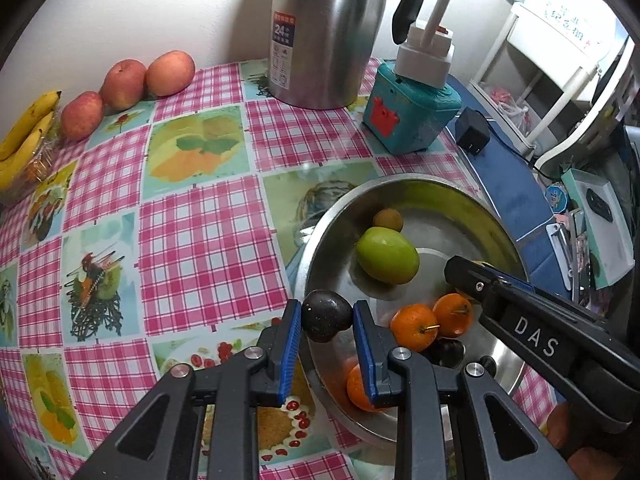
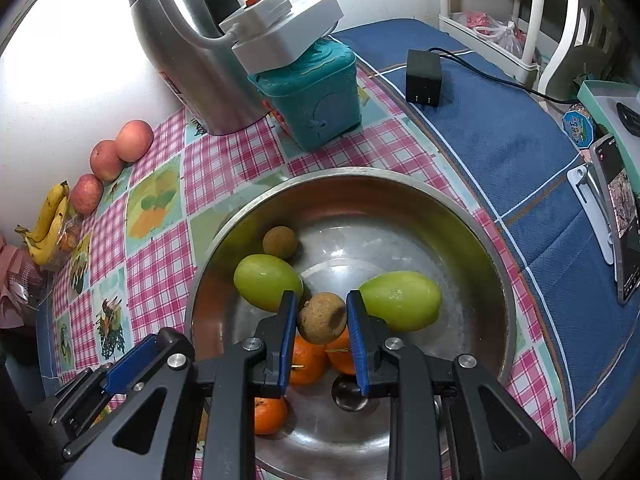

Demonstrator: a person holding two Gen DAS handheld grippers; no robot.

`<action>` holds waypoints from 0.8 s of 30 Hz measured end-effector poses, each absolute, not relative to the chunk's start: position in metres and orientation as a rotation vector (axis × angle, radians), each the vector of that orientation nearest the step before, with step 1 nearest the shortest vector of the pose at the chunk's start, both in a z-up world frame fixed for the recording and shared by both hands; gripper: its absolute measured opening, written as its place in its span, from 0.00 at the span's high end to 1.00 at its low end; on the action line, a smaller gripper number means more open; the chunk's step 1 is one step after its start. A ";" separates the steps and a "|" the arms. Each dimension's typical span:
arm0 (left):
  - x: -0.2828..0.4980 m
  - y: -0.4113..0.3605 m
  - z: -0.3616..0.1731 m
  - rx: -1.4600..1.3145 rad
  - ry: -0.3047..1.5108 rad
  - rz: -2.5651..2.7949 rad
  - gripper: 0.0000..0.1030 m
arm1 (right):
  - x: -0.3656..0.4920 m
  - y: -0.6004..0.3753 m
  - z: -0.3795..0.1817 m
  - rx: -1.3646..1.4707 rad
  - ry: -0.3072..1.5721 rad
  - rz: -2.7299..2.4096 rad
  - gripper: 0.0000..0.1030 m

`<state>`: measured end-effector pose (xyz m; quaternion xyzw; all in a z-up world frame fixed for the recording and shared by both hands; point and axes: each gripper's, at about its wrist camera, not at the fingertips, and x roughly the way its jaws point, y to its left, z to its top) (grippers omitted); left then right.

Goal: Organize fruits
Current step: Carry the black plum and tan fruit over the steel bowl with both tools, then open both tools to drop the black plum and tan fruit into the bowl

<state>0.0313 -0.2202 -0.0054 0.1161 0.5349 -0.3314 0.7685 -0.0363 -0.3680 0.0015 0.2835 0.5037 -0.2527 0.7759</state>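
The wall (image 1: pixel 140 12) behind the table was plain and pale, with a strong bright glare on it in the right wrist view. The table carried a pink checked oilcloth (image 1: pixel 192 240) printed with fruit panels, laid over a blue cloth (image 2: pixel 500 148) with pale stripes. A white shelf unit (image 1: pixel 532 76) stood at the right, with bags on its lower tier. A steel flask (image 1: pixel 324 32) stood against the wall.
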 end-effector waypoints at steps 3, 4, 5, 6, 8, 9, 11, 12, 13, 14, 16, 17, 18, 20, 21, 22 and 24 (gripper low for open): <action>0.031 -0.221 -0.008 0.257 1.161 -0.723 0.73 | -0.035 -0.366 0.000 0.611 1.097 -0.542 0.74; 0.031 -0.222 -0.008 0.259 1.161 -0.723 0.73 | -0.035 -0.367 -0.001 0.611 1.099 -0.542 0.74; 0.031 -0.222 -0.009 0.259 1.162 -0.724 0.73 | -0.034 -0.366 -0.001 0.609 1.102 -0.542 0.74; 0.030 -0.222 -0.010 0.259 1.164 -0.724 0.73 | -0.034 -0.366 -0.002 0.608 1.104 -0.543 0.74; 0.030 -0.223 -0.011 0.257 1.168 -0.726 0.73 | -0.033 -0.366 -0.003 0.605 1.109 -0.542 0.74; 0.031 -0.223 -0.012 0.256 1.169 -0.726 0.73 | -0.033 -0.366 -0.003 0.605 1.111 -0.542 0.74; 0.030 -0.223 -0.013 0.257 1.172 -0.729 0.73 | -0.032 -0.366 -0.003 0.602 1.114 -0.542 0.74; 0.030 -0.224 -0.013 0.258 1.173 -0.731 0.73 | -0.032 -0.366 -0.003 0.600 1.115 -0.542 0.74; 0.029 -0.224 -0.013 0.259 1.173 -0.732 0.72 | -0.031 -0.366 -0.003 0.596 1.117 -0.543 0.74; 0.029 -0.224 -0.013 0.260 1.173 -0.732 0.72 | -0.031 -0.365 -0.003 0.594 1.119 -0.544 0.74; 0.029 -0.225 -0.014 0.262 1.175 -0.735 0.72 | -0.031 -0.365 -0.004 0.595 1.121 -0.547 0.74; 0.029 -0.225 -0.014 0.262 1.175 -0.734 0.72 | -0.031 -0.366 -0.004 0.596 1.122 -0.547 0.74; 0.029 -0.225 -0.014 0.262 1.175 -0.734 0.72 | -0.031 -0.366 -0.005 0.597 1.124 -0.549 0.74; 0.029 -0.225 -0.015 0.260 1.176 -0.736 0.72 | -0.031 -0.365 -0.005 0.596 1.125 -0.553 0.74; 0.029 -0.225 -0.015 0.259 1.179 -0.737 0.72 | -0.031 -0.365 -0.005 0.594 1.126 -0.555 0.74; 0.029 -0.225 -0.015 0.257 1.182 -0.739 0.71 | -0.030 -0.365 -0.005 0.593 1.127 -0.558 0.74; 0.029 -0.225 -0.016 0.258 1.189 -0.743 0.71 | -0.030 -0.365 -0.006 0.594 1.131 -0.561 0.74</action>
